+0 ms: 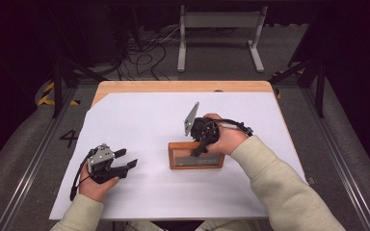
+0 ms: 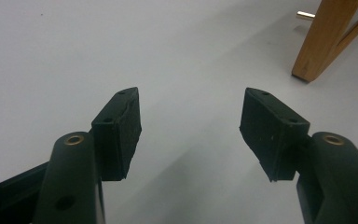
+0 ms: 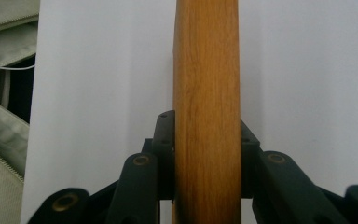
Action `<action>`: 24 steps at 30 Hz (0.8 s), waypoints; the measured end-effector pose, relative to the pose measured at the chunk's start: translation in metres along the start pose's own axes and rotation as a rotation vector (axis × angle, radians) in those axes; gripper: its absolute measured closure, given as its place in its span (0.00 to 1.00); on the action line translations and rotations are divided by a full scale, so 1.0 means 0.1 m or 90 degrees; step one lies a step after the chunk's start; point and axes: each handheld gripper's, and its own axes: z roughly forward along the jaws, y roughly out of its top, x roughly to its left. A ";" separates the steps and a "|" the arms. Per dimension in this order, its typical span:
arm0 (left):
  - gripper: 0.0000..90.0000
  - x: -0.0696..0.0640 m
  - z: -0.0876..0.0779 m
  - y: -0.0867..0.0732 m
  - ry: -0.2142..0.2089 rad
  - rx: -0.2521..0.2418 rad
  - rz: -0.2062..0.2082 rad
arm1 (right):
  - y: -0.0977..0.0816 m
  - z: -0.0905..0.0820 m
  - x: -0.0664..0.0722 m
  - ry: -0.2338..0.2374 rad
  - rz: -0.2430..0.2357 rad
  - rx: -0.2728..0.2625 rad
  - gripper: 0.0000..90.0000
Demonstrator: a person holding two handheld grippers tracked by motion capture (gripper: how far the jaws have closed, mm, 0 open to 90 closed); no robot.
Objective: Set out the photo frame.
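Observation:
A wooden picture frame (image 1: 196, 155) stands on the white sheet near the table's middle, its glazed face toward the person. My right gripper (image 1: 198, 150) comes down on its top edge, shut on it. In the right gripper view both black pads press the sides of the picture frame (image 3: 207, 93). My left gripper (image 1: 126, 159) rests low on the sheet at the left, well apart from the frame, open, nothing between its fingers (image 2: 119, 130). In the left gripper view a corner of the picture frame (image 2: 324, 39) stands at the upper right.
The white sheet (image 1: 149, 120) covers most of the wooden table (image 1: 183, 86). A sleeve (image 3: 2, 140) lies along the left edge of the right gripper view. A grey metal stand (image 1: 219, 33) and cables sit on the floor beyond the table.

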 end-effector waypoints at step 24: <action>0.43 0.00 0.00 0.00 0.002 -0.002 0.000 | -0.13 -0.04 -0.11 -0.137 0.085 -0.075 0.39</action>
